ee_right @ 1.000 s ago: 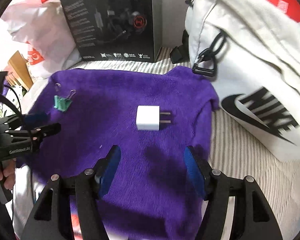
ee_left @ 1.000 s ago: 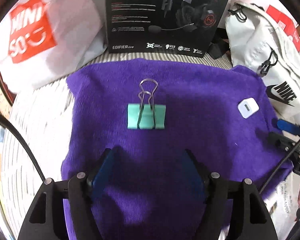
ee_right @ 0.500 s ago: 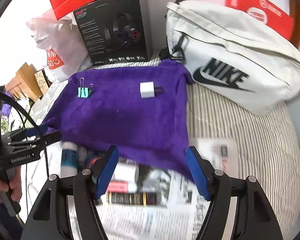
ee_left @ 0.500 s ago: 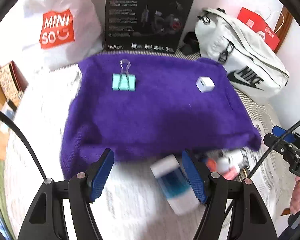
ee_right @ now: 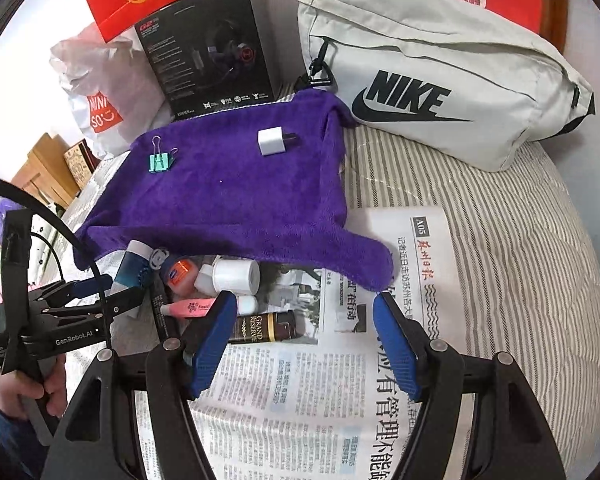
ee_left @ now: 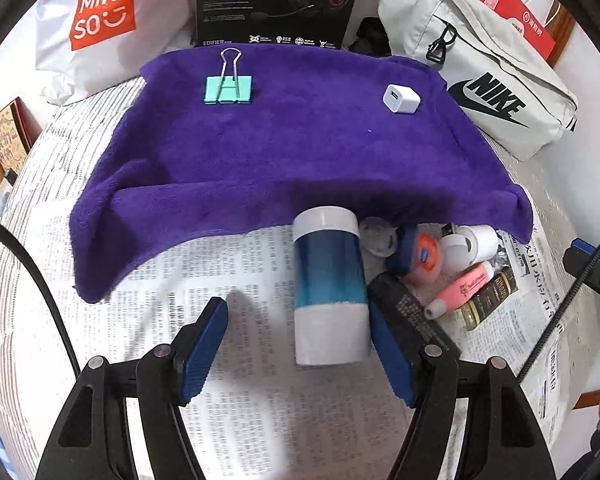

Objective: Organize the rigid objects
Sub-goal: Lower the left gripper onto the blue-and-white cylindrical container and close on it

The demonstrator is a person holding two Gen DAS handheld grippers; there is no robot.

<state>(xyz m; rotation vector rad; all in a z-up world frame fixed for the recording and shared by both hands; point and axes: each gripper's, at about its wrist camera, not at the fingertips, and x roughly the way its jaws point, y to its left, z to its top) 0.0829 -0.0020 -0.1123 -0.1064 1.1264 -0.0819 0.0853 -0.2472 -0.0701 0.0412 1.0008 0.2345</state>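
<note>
We are holding both grippers, left (ee_left: 298, 346) and right (ee_right: 304, 344), partly open and empty over newspaper (ee_right: 300, 420); the blue-and-white canister (ee_left: 330, 288) is lying between the left gripper's fingers, untouched.

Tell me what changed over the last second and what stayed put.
Both grippers pulled back from the purple towel toward the heap of small things on the newspaper. The left gripper now has the blue and white bottle between its opening jaws, not gripped; the right gripper is open over newspaper. The binder clip and white charger lie unmoved on the towel.
</note>
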